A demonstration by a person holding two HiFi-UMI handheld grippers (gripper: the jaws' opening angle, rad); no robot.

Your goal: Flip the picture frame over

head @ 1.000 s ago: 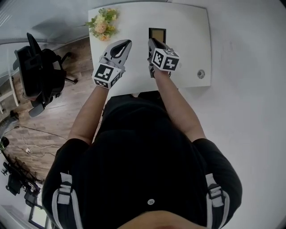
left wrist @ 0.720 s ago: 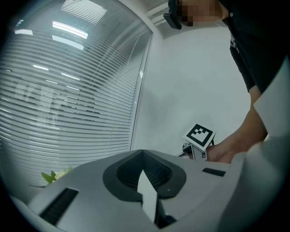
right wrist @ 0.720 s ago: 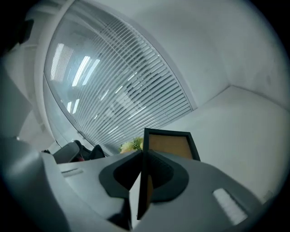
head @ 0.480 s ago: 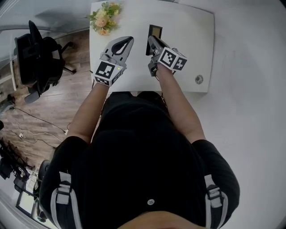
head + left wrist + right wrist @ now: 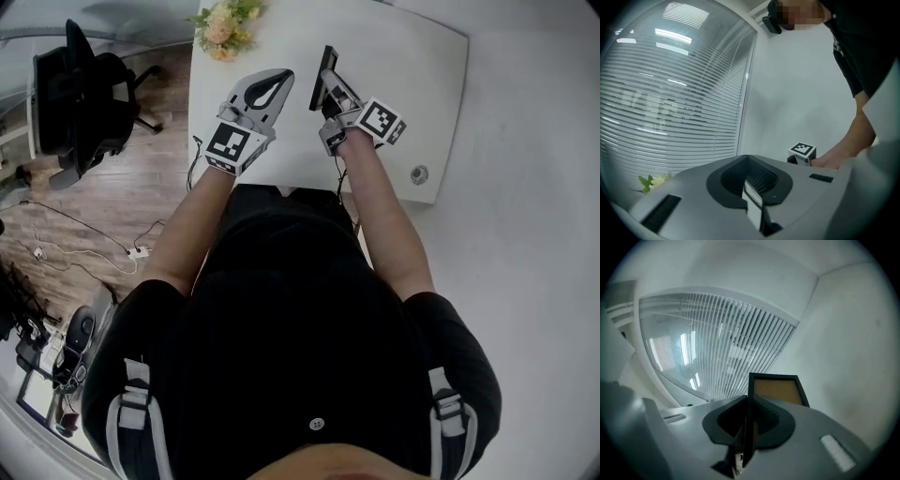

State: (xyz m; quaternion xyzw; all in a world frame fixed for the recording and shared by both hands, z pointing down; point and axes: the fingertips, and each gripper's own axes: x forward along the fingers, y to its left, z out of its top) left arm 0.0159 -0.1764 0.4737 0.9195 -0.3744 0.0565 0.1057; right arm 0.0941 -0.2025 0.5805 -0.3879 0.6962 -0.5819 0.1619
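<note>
White table (image 5: 412,66) under frame (image 5: 325,73), wood floor (image 5: 122,211)

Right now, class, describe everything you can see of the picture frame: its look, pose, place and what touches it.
The picture frame is a slim rectangle with a narrow black border around a flat brown panel that looks like card or backing board; no picture shows. It stands raised nearly on edge over the white table, seen from above as a thin dark sliver. The right gripper is clamped on one edge of it, pads on both faces. Whether its lower edge touches the table cannot be told.
</note>
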